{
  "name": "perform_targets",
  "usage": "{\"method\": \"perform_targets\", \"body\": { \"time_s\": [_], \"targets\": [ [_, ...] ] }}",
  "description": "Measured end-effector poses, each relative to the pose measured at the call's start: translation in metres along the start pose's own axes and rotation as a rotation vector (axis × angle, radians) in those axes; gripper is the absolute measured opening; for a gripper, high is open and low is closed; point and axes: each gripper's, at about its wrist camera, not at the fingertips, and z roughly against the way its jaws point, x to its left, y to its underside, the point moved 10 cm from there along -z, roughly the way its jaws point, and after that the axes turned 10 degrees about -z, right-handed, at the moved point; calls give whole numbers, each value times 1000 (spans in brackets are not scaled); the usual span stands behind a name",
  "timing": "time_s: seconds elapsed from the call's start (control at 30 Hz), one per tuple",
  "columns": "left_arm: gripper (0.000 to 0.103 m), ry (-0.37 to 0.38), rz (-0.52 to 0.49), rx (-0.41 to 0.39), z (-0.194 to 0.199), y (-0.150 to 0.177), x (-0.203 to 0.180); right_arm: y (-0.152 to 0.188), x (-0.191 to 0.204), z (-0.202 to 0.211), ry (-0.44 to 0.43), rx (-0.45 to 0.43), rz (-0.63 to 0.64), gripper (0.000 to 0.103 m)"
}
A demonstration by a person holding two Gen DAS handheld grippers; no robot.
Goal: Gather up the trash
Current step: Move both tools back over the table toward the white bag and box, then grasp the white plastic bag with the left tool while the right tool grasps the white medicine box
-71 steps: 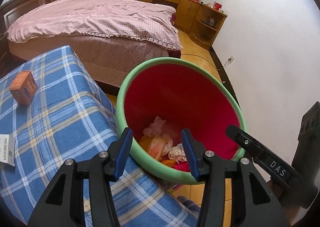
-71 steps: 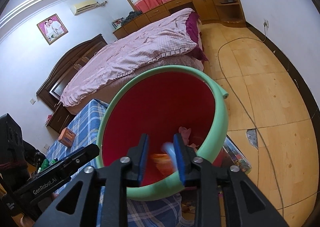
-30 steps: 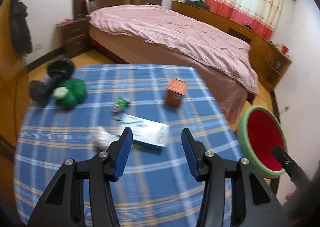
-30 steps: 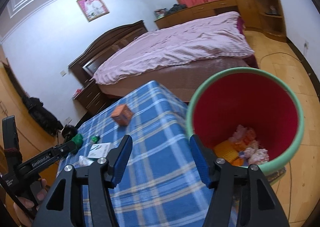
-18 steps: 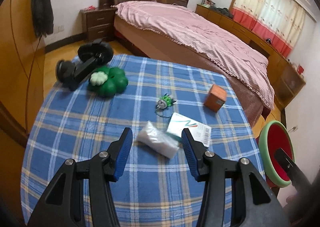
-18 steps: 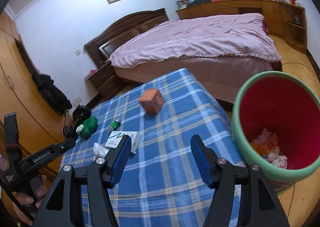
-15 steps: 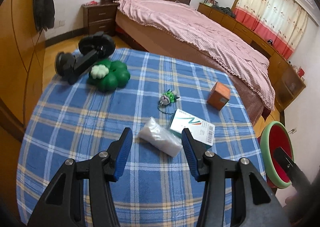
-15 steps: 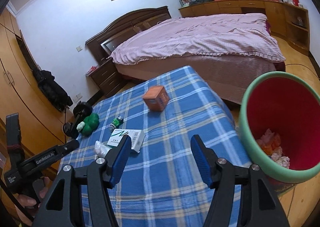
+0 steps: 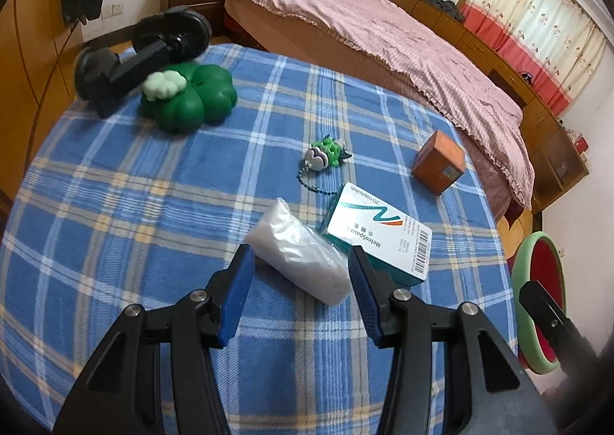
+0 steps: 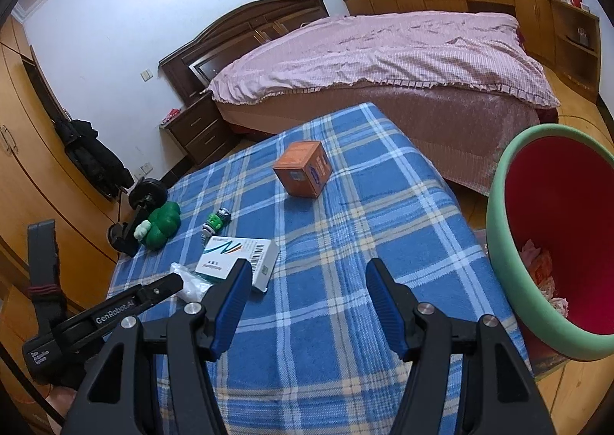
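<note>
Left gripper [image 9: 299, 262]: fingers standing partly open, straddling the clear plastic bag [image 9: 297, 250], pads not pressing yet. Bag is lying on the plaid worktop [image 9: 153, 204], its far side touching the medicine box [image 9: 378, 233] at 2 o'clock. Advice: lower squarely, pinch bag only, keeping the right-hand finger off the box. Right gripper [image 10: 307, 287]: fingers open, empty, hovering. Bin [image 10: 499, 243] is waiting at 3 o'clock.

Both grippers are black plastic frames with triangular cut-outs, silver round screw heads at the pivots and blue ribbed pads on the fingers. The left gripper [image 9: 299, 289] shows white lettering in the right wrist view ("GenRobot.AI", plus a small "Data Acquisition System" label). The right gripper [image 10: 309, 304] matches it.
</note>
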Motion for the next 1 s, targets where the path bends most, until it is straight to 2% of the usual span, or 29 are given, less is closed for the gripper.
{"method": "perform_targets", "body": {
  "time_s": [0.27,0.4,0.5,0.7,1.0],
  "targets": [
    [51,-3,2,35,-20,5,-3,-2,-6,-14,13,22,-5,65],
    [50,-10,0,22,-17,5,3,-5,-3,-25,20,28,5,65],
    [41,0,1,11,-16,5,7,-7,2,-36,22,34,15,65],
    [33,-9,-10,3,-9,5,19,-10,13,-64,36,62,40,64],
    [32,-23,11,-13,7,9,44,-12,23,-100,95,89,152,57]
  ]
}}
